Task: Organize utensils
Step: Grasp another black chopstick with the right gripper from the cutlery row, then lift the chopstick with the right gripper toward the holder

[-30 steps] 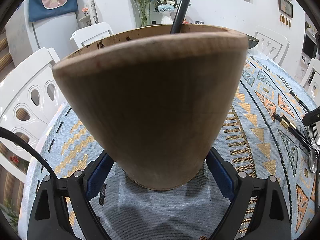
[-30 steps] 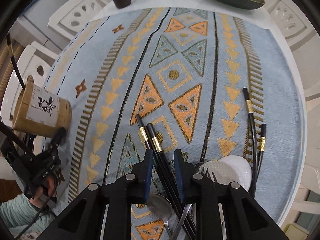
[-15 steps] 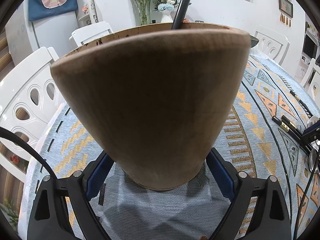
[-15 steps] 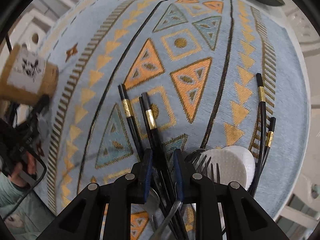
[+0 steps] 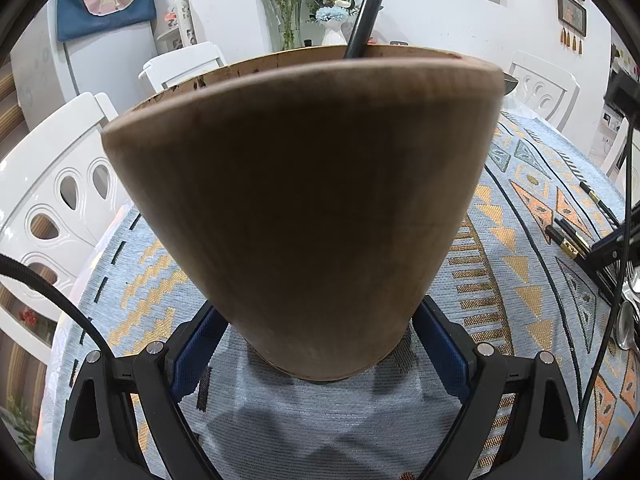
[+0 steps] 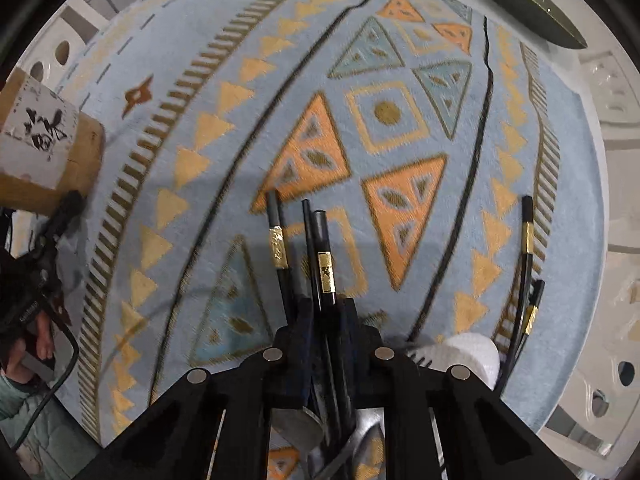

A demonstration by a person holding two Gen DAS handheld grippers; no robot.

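Observation:
My left gripper point(image 5: 316, 320) is shut on the base of a brown bamboo utensil holder point(image 5: 300, 200), one blue pad on each side. The holder stands on the patterned tablecloth with one black chopstick point(image 5: 368, 4) upright in it. It also shows at the left edge of the right wrist view as the holder point(image 6: 44, 140) with a white label. My right gripper point(image 6: 327, 308) points down. Its jaws are closing on a black chopstick with a gold band point(image 6: 325, 264), pads against it. A second banded chopstick point(image 6: 277, 240) lies just left of the jaws.
Two more black chopsticks point(image 6: 529, 240) lie at the right, next to a white spoon point(image 6: 468, 352). A metal spoon point(image 6: 296, 424) and fork lie under the right gripper. A dark green dish point(image 6: 524, 4) sits at the far edge. White chairs point(image 5: 52, 200) ring the table.
The right gripper came down over the chopsticks and its jaws narrowed onto one of them. The left gripper and the holder kept still.

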